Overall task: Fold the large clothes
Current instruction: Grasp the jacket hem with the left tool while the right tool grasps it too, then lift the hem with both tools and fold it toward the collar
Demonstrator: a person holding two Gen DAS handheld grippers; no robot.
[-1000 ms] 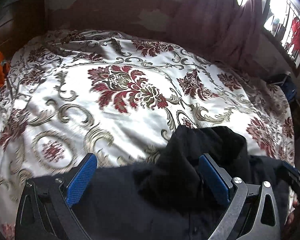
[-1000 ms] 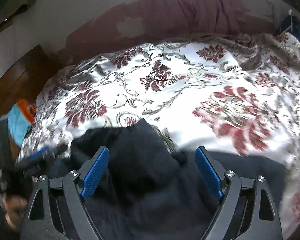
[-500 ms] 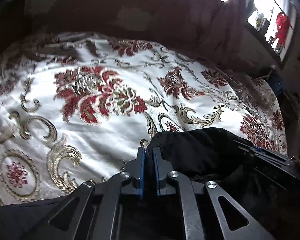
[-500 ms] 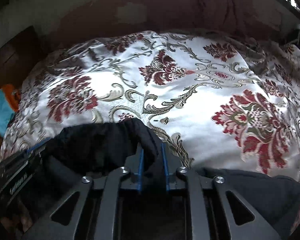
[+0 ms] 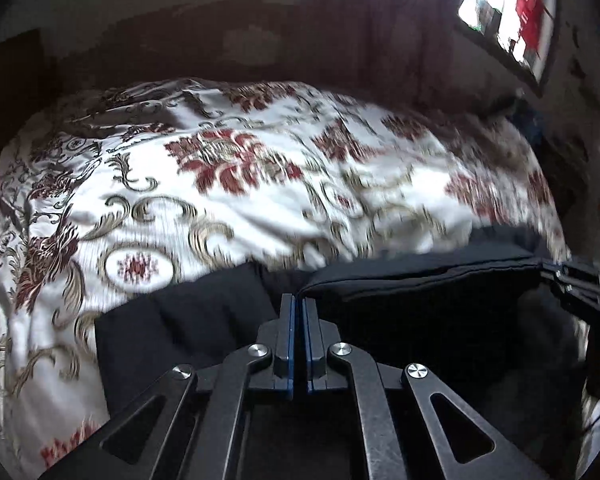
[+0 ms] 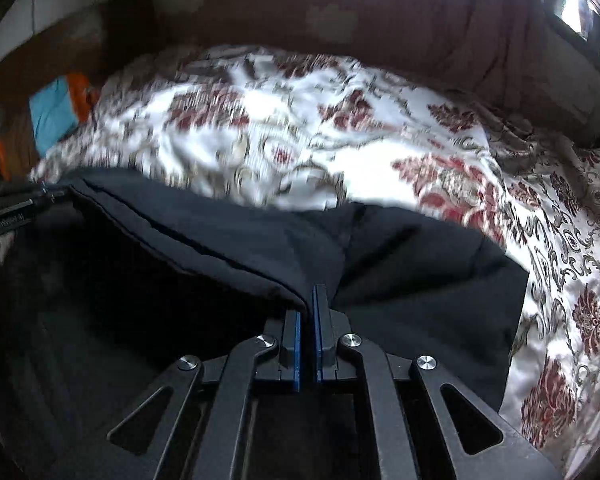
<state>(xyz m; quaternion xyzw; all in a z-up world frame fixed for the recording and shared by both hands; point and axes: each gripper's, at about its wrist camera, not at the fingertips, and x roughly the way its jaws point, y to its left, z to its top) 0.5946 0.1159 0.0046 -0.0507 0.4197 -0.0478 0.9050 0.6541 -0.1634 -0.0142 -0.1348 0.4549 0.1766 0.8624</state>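
Jaws, left gripper: clenched, blue pads nearly touching, a corner of the black garment pinched at their tips.
Jaws, right gripper: clenched likewise, the same garment's edge caught between the blue pads.

Black garment: large, dark, matte cloth. A seamed hem runs taut between the two grippers, raised off the bed. In the left wrist view it stretches from the jaws rightward to the other gripper at the frame's edge; in the right wrist view it runs leftward to the other gripper. The rest of the cloth hangs and pools below the hem, with one panel lying on the bedspread to the outer side of each gripper.

Writing: small white lettering on the black body of the left gripper as seen from the right wrist; too blurred to read. No label or brand legible on the garment.

Bedspread: glossy white, dark red floral medallions, gold-grey scrollwork; covers the bed under and beyond the garment. Partly motion-blurred.

Curtain: dull maroon, hanging behind the bed.

Window: bright, upper right; something red hangs in it.

Blue and orange cloth: at the bed's far left edge, well apart from the garment.
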